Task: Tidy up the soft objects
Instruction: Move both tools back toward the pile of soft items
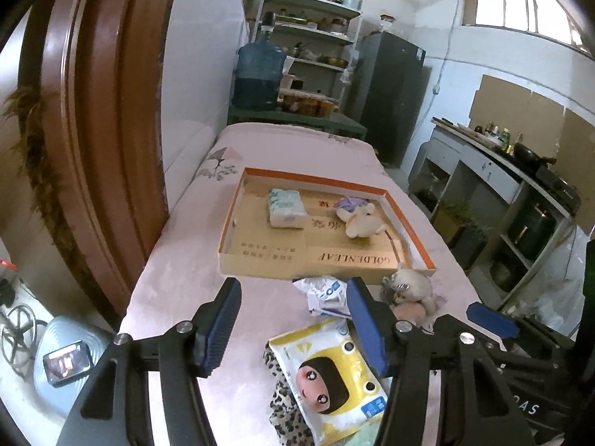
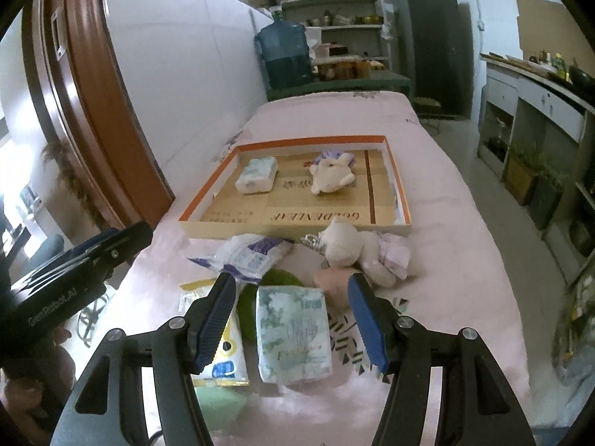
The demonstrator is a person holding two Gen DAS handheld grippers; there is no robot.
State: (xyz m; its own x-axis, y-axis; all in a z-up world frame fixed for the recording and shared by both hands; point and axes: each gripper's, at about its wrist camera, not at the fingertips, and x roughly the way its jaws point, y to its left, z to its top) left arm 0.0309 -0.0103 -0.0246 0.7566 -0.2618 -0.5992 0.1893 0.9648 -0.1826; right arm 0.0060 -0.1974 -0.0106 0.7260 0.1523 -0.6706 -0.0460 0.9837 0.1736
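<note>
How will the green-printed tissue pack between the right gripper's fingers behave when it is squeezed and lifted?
The tissue pack will probably compress rather than resist, since its plastic wrap looks wrinkled and puffy. It is likely light for its size. The glossy film may slip a little. The right gripper is open around it, above the pink cloth.

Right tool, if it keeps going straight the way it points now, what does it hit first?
Most likely the green-and-white tissue pack, lying on the pink cloth between the open fingers of the right tool. Depth is unclear, so it could pass just above it.
</note>
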